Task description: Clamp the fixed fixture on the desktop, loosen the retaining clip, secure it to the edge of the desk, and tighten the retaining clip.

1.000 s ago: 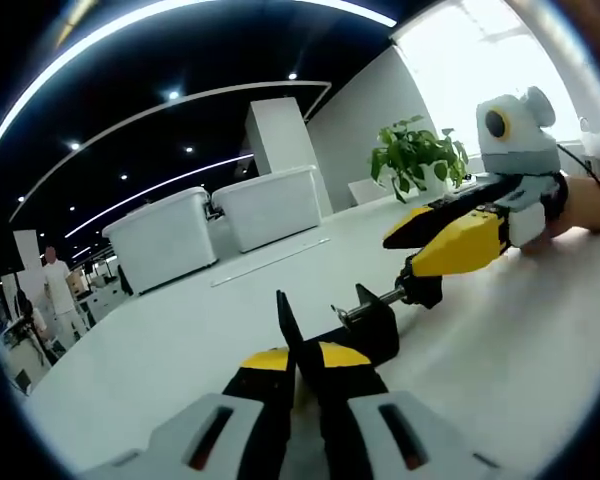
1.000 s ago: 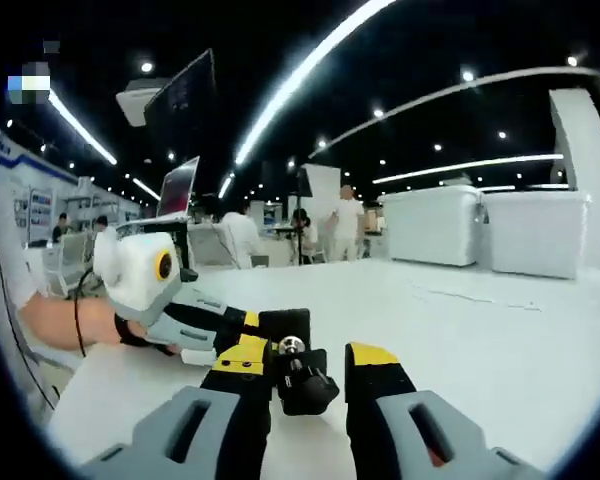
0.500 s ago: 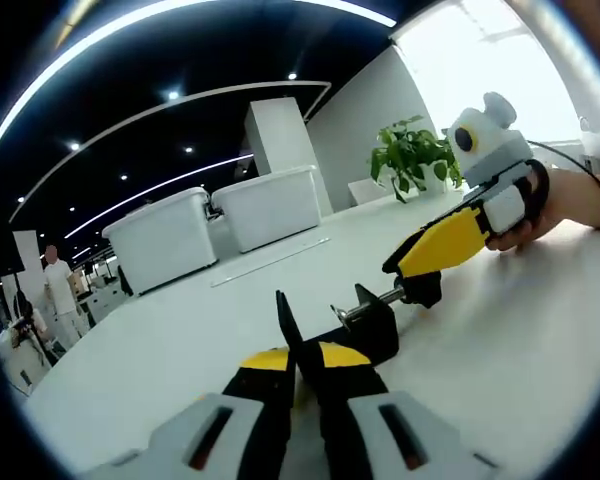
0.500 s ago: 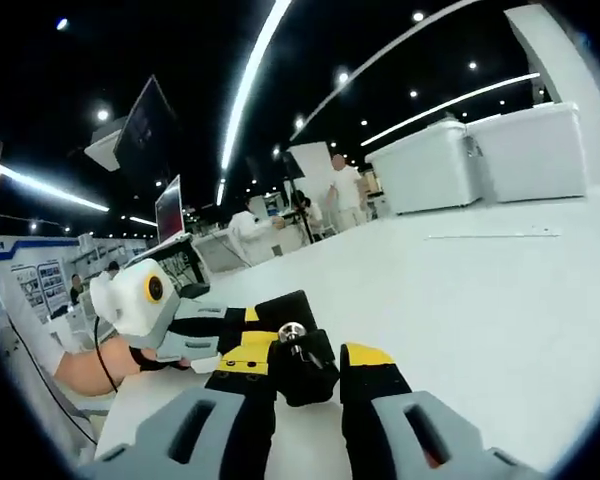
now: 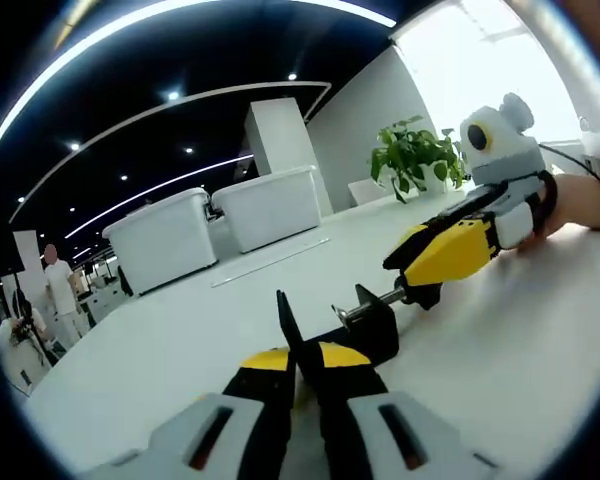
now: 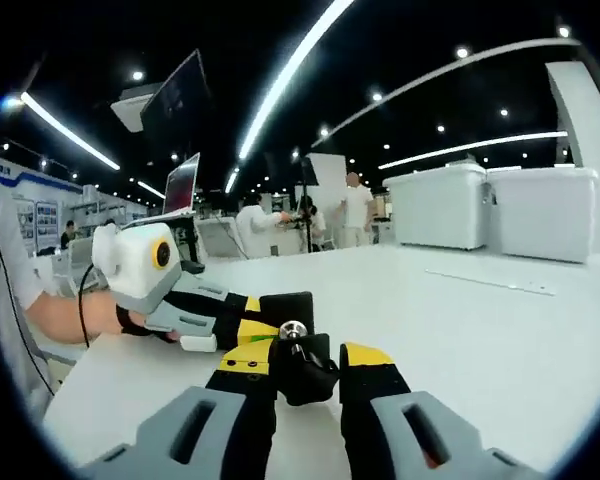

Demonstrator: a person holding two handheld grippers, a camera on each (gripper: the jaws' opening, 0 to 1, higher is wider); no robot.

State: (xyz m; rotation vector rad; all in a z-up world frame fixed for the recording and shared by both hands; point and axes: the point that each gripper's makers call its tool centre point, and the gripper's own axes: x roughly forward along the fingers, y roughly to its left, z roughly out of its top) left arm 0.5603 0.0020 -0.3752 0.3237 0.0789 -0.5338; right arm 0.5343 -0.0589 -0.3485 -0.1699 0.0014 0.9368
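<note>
White desk (image 5: pixel 540 350); both tools shut on black clamp (image 5: pixel 365 325), right tool (image 6: pixel 306 372) apparently rolled back.

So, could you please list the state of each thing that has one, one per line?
Fixture: black clamp lying on the white desk, not yet on the edge.
Left claw: shut on the fixture body.
Right claw: closed on the fixture screw knob.
Screw: extended out of the body.
</note>
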